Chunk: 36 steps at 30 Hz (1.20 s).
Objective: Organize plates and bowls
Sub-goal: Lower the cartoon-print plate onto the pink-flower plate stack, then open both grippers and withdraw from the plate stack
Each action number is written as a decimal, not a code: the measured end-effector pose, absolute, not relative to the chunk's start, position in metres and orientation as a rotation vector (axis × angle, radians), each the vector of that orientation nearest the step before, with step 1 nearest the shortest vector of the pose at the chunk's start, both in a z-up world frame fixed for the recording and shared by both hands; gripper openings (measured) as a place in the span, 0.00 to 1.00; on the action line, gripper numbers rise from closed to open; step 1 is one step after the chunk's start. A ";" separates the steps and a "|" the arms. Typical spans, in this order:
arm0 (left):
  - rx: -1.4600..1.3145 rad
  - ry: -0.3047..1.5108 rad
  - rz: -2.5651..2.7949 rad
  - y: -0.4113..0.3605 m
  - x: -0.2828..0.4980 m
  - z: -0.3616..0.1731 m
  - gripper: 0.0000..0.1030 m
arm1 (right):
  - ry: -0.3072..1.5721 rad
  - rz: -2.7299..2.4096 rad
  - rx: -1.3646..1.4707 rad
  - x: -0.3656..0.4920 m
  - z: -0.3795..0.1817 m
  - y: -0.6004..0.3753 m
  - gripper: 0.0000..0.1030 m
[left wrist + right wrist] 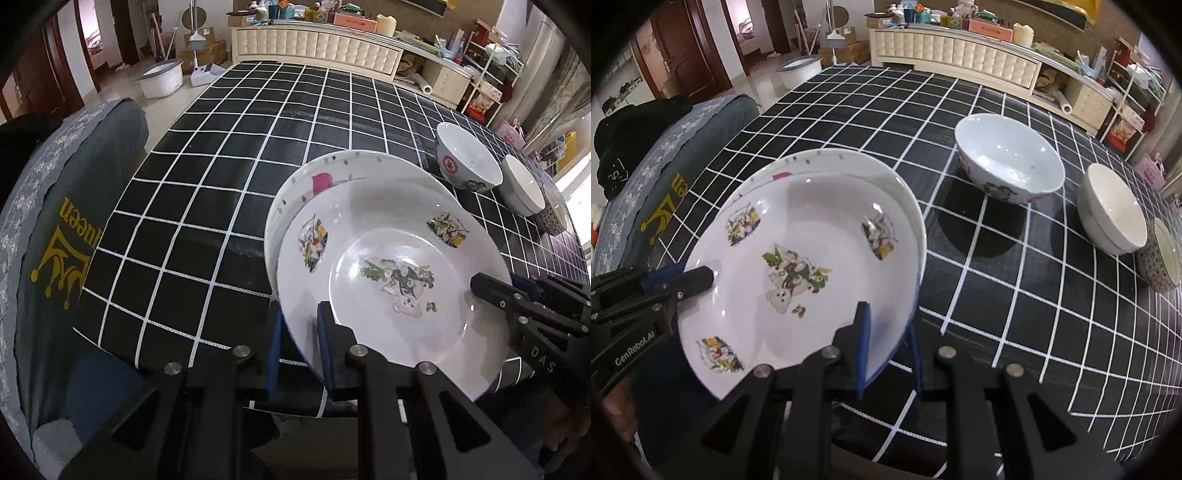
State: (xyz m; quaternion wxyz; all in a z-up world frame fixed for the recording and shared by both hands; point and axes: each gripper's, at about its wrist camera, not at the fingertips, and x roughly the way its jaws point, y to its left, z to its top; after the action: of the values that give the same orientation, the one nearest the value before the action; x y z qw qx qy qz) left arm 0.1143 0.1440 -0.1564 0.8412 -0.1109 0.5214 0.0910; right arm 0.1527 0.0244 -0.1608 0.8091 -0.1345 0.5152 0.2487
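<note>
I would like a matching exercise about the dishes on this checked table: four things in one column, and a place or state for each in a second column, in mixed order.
Things:
1. white plate with cartoon prints
2. white plate with a pink mark on its rim
3. large white bowl with a red emblem
4. small bowl with a flowered outside

Places or states:
A. lies under another plate
B. farthest right in the row of bowls
C. gripped at two sides of its rim by both tools
D. stands alone, nearest the plates

Pairs: 1-C, 2-A, 3-D, 4-B
</note>
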 end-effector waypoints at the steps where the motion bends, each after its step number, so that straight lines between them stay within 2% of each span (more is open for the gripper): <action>1: -0.234 1.100 0.191 0.144 0.114 -0.156 0.16 | 1.101 0.530 -0.289 0.153 -0.161 0.024 0.23; 16: -0.216 1.064 0.153 0.129 0.110 -0.139 0.19 | 1.079 0.530 -0.195 0.155 -0.140 0.005 0.24; 18: -0.205 1.050 0.152 0.127 0.110 -0.133 0.25 | 1.067 0.519 -0.178 0.156 -0.136 -0.003 0.29; 26: -0.177 1.011 0.112 0.104 0.119 -0.113 0.30 | 1.009 0.508 -0.116 0.160 -0.115 -0.029 0.31; 28: -0.171 1.002 0.098 0.098 0.123 -0.109 0.33 | 0.984 0.490 -0.100 0.162 -0.110 -0.037 0.35; 30: -0.154 0.995 0.079 0.089 0.127 -0.105 0.33 | 0.950 0.460 -0.084 0.164 -0.104 -0.046 0.49; 33: -0.141 0.985 0.068 0.080 0.134 -0.101 0.33 | 0.899 0.435 -0.069 0.166 -0.096 -0.057 0.60; 36: -0.139 0.974 0.058 0.071 0.140 -0.096 0.33 | 0.892 0.411 -0.067 0.174 -0.093 -0.066 0.65</action>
State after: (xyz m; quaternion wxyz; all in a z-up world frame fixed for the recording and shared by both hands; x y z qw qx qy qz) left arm 0.1405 0.0713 -0.0963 0.8811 -0.0668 0.4673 0.0279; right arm 0.1738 -0.0662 -0.0931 0.8814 -0.0324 0.4281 0.1972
